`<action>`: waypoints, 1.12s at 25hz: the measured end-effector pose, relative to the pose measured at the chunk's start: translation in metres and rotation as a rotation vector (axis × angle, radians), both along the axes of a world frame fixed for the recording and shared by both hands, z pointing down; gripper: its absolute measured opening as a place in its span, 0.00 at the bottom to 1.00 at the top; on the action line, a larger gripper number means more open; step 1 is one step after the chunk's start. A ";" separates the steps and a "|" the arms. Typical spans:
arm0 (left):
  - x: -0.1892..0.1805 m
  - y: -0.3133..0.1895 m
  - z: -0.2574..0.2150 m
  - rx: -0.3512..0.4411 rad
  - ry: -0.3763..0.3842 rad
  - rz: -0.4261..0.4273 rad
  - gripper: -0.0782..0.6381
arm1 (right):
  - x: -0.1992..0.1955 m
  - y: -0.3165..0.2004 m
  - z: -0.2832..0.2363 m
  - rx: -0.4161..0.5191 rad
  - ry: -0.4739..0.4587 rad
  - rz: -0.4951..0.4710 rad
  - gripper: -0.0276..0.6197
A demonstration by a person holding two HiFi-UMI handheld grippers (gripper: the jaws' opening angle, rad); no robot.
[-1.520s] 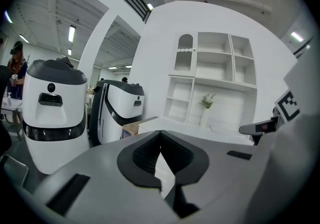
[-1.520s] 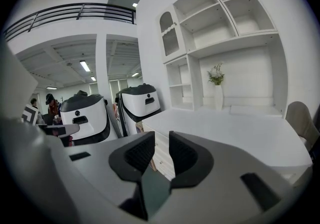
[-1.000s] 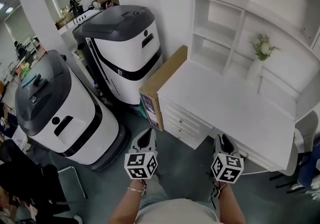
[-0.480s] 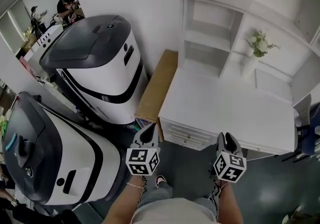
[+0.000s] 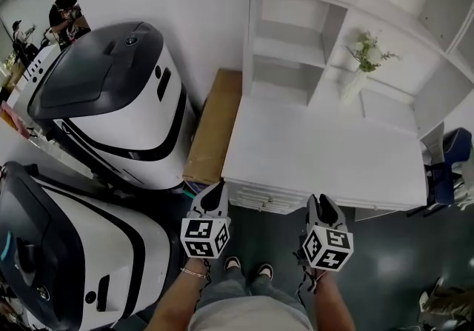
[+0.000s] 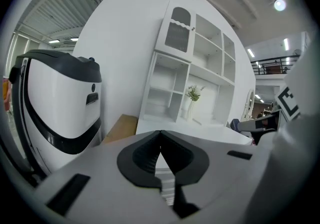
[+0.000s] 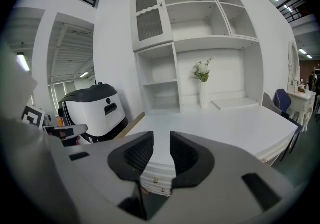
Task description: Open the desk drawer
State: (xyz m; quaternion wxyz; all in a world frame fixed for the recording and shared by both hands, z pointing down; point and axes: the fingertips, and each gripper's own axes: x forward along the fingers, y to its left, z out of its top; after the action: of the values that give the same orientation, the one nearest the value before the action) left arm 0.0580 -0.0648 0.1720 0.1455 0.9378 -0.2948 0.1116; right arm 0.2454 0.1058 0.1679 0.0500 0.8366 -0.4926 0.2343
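— What has changed over the last second?
— The smooth, white, flat-topped desk [image 5: 318, 155] now lies square before the person, where earlier it ran off at a slant. Both tools have swung round to face its front edge. The right gripper [image 5: 321, 202] has just been spreading its jaws, and they stand released with nothing between them.
— And the left gripper [image 5: 215, 190]?
— Clenched. Its ribbed black pads [image 6: 142, 155] meet at the tips, with nothing caught. Each tool carries a white cube [image 5: 204, 238] printed with black square markers.
— Where is the drawer?
— The white drawer stack [image 5: 255, 198] sits under the desk's left end, its panelled fronts flush and closed. Its tiny brass-coloured knobs [image 7: 155, 180] show through the gap of the right jaws. Both grippers hover near it without touching: the left one by the stack's left corner, the right one further right along the front.
— What stands around it?
— A flat brown cardboard panel [image 5: 211, 122] leans at the desk's left side. Beyond it are two rounded, glossy white machines [image 5: 111, 92] with dark grey lids. A white shelved hutch [image 5: 296, 33] rises at the back of the desk and holds a slim white vase [image 5: 354, 85] of pale flowers. A blue chair [image 5: 446, 166] stands at the right.
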 end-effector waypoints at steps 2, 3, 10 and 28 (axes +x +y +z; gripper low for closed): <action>-0.002 0.005 0.003 -0.013 0.007 -0.021 0.13 | 0.001 -0.001 -0.002 0.000 0.008 -0.012 0.21; -0.003 0.008 0.003 -0.014 0.008 -0.022 0.13 | -0.001 -0.001 -0.002 0.001 0.009 -0.017 0.21; -0.012 0.032 0.004 -0.002 0.001 -0.019 0.13 | -0.021 0.001 0.012 -0.001 -0.011 -0.047 0.21; -0.094 0.030 0.176 -0.131 -0.113 -0.152 0.13 | -0.076 -0.022 0.186 -0.194 -0.105 -0.132 0.21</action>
State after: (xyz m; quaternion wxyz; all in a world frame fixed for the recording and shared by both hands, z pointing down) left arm -0.0357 -0.0350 0.3478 0.1975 0.8934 -0.3650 0.1720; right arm 0.1697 0.0833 0.3541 0.1200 0.7802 -0.5235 0.3206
